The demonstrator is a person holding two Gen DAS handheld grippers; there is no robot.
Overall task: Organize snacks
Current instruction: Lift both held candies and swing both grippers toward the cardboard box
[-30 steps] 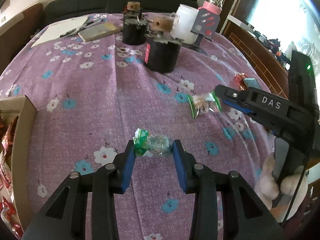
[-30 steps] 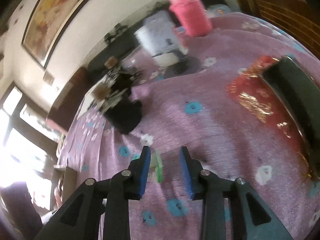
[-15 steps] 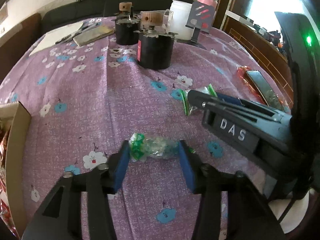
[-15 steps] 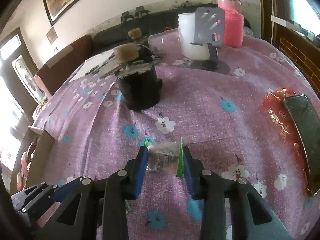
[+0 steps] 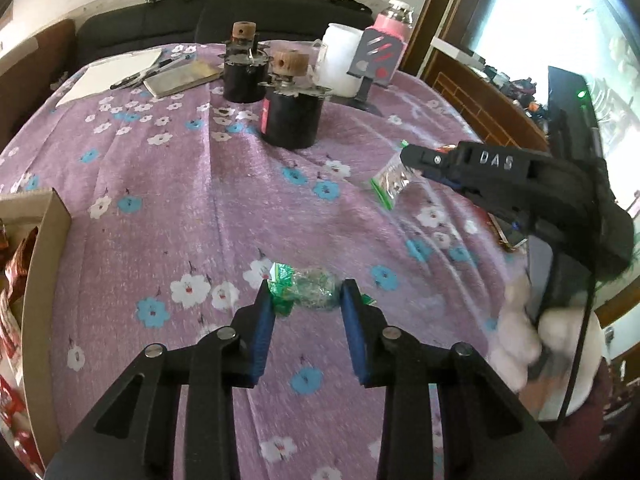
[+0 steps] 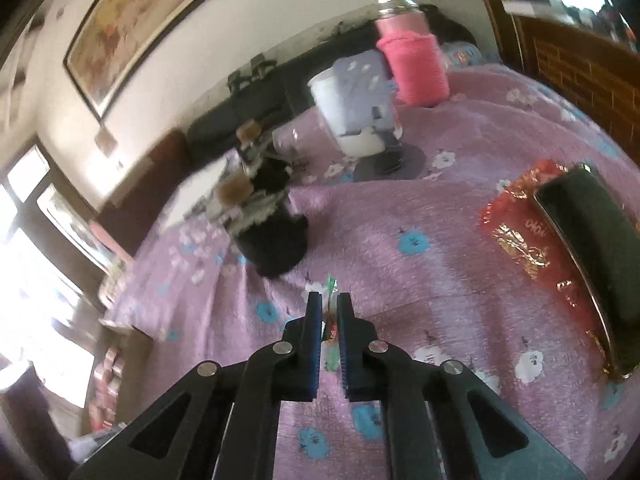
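A green-and-clear wrapped snack [image 5: 308, 286] lies on the purple flowered tablecloth [image 5: 180, 200]. It sits between the blue pads of my left gripper [image 5: 307, 304], whose jaws are closing, and both pads touch the wrapper's ends. My right gripper [image 6: 329, 308] is shut on a clear snack packet with green edges [image 6: 330, 322], pinched thin between its pads. In the left wrist view that packet [image 5: 390, 182] hangs from the right gripper's tips [image 5: 406, 158], off the cloth at the right.
An open cardboard box [image 5: 44, 280] with red packets stands at the left edge. Two black cylinders with wooden tops [image 5: 292, 120], a white jar [image 5: 340, 60] and a pink bottle [image 5: 394, 36] stand at the back. A red packet [image 6: 516, 236] and a dark phone [image 6: 592, 240] lie at the right.
The right gripper's jaws have closed onto the clear packet and carried it up off the cloth. The left jaws have narrowed around the green snack.
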